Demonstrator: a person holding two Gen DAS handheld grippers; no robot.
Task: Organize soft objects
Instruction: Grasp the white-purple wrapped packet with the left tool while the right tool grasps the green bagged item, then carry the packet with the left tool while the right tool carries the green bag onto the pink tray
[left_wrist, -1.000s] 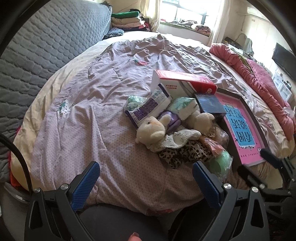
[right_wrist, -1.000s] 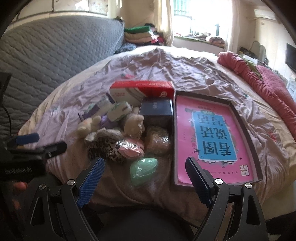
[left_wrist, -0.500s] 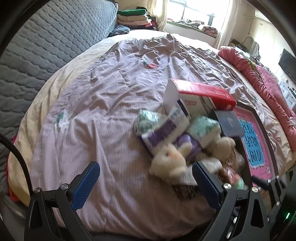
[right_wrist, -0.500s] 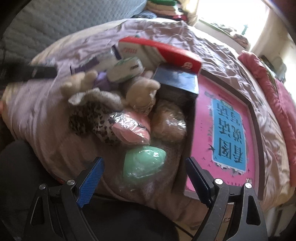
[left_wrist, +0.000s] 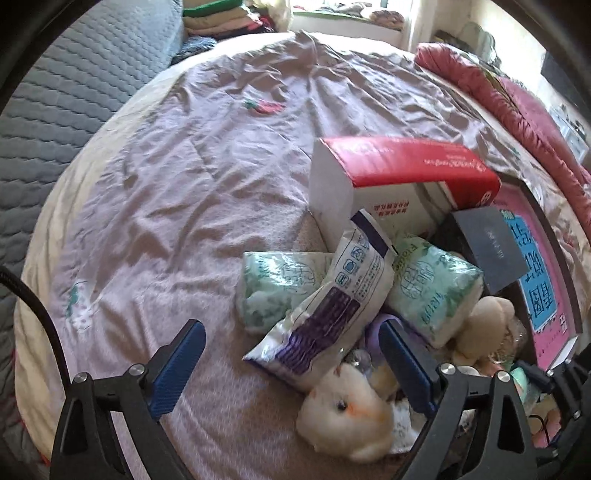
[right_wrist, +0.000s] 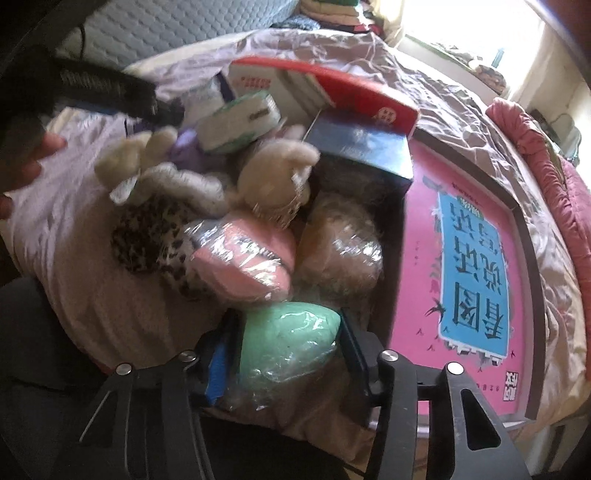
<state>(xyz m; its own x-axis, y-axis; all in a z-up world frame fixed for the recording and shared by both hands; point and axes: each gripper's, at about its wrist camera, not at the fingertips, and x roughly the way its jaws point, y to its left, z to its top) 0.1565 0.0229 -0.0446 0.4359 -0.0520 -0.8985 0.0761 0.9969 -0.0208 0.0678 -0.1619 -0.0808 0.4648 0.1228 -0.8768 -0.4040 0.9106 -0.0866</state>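
A pile of soft things lies on the lilac bedspread (left_wrist: 177, 192). My right gripper (right_wrist: 286, 352) is shut on a mint-green wrapped sponge (right_wrist: 290, 345) at the pile's near edge. Behind it lie a pink wrapped sponge (right_wrist: 243, 264), a tan wrapped one (right_wrist: 340, 251), a leopard-print cloth (right_wrist: 151, 240) and a cream plush (right_wrist: 275, 181). My left gripper (left_wrist: 291, 363) is open over a white-and-purple pack (left_wrist: 332, 306), with a cream plush head (left_wrist: 347, 410) by its right finger. Two green tissue packs (left_wrist: 432, 291) flank the pack.
A red-and-white box (left_wrist: 399, 173) and a dark blue box (left_wrist: 487, 251) stand behind the pile. A large pink-and-blue book box (right_wrist: 476, 273) lies to the right. A pink quilt (left_wrist: 524, 103) runs along the bed's right edge; a grey padded headboard (left_wrist: 66, 96) is left.
My right gripper moved down to the pile and closed on the mint-green sponge. My left gripper moved forward and right, over the white-and-purple pack, still open.
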